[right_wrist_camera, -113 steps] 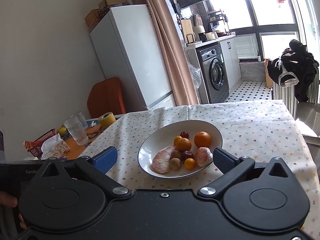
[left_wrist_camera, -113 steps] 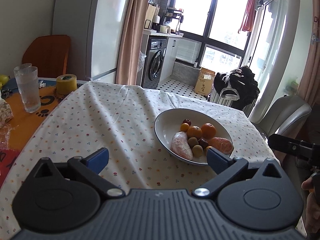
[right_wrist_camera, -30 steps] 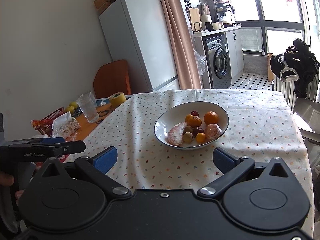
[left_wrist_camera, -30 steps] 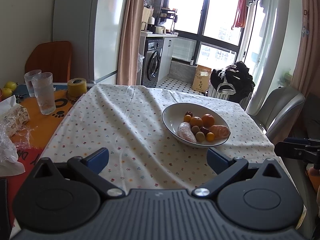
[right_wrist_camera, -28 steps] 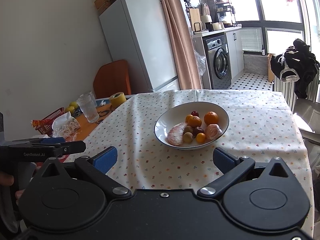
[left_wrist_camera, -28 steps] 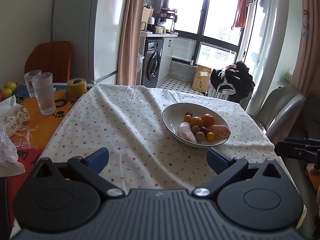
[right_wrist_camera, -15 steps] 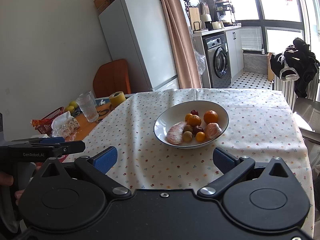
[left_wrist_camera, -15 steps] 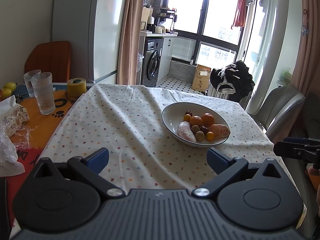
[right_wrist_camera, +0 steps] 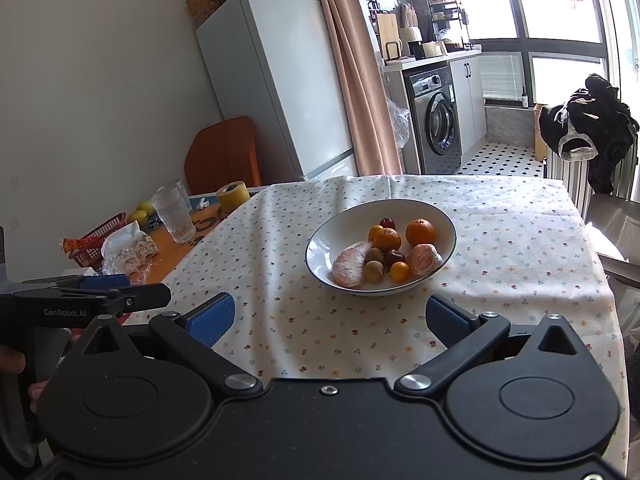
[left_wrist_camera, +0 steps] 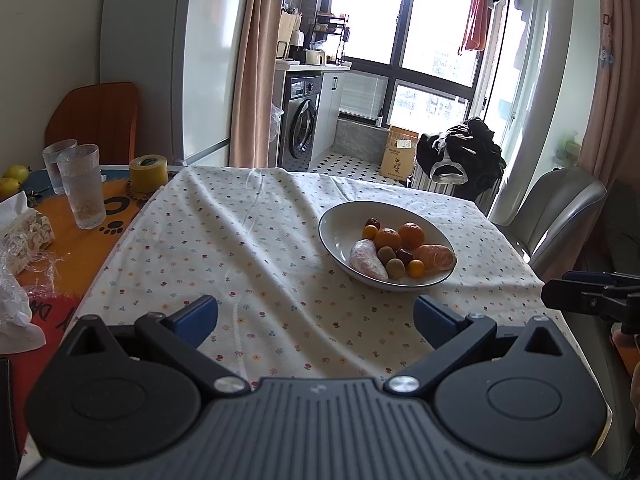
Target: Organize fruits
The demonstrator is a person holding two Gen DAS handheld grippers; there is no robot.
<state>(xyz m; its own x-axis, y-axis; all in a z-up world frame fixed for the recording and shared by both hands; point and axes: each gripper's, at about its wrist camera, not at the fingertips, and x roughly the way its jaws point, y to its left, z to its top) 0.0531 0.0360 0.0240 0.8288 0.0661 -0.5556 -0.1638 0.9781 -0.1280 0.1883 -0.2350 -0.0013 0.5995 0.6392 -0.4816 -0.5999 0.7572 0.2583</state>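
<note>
A white bowl (left_wrist_camera: 340, 228) (right_wrist_camera: 324, 248) sits on the flowered tablecloth and holds several fruits: oranges (left_wrist_camera: 412, 235) (right_wrist_camera: 420, 232), a peeled pomelo wedge (left_wrist_camera: 366, 260) (right_wrist_camera: 350, 266), a peeled citrus (left_wrist_camera: 436, 258) (right_wrist_camera: 428, 259), kiwis, small kumquats and dark red dates. My left gripper (left_wrist_camera: 316, 320) stands open above the near cloth, well short of the bowl. Open too, my right gripper (right_wrist_camera: 328, 318) hangs just in front of the bowl. Nothing sits between either pair of fingers.
Left of the cloth stand two glasses (left_wrist_camera: 82, 184) (right_wrist_camera: 174, 212), a yellow tape roll (left_wrist_camera: 149, 168) (right_wrist_camera: 233, 195), wrapped snacks (right_wrist_camera: 128, 250), a red basket (right_wrist_camera: 96, 236) and yellow fruits (left_wrist_camera: 14, 172). A grey chair (left_wrist_camera: 560, 208) stands at the table's right side. Fridge and washing machine lie beyond.
Since 3.8 s ago both grippers have drawn back from the bowl, which now looks smaller and farther. Over the last second the views hardly shift.
</note>
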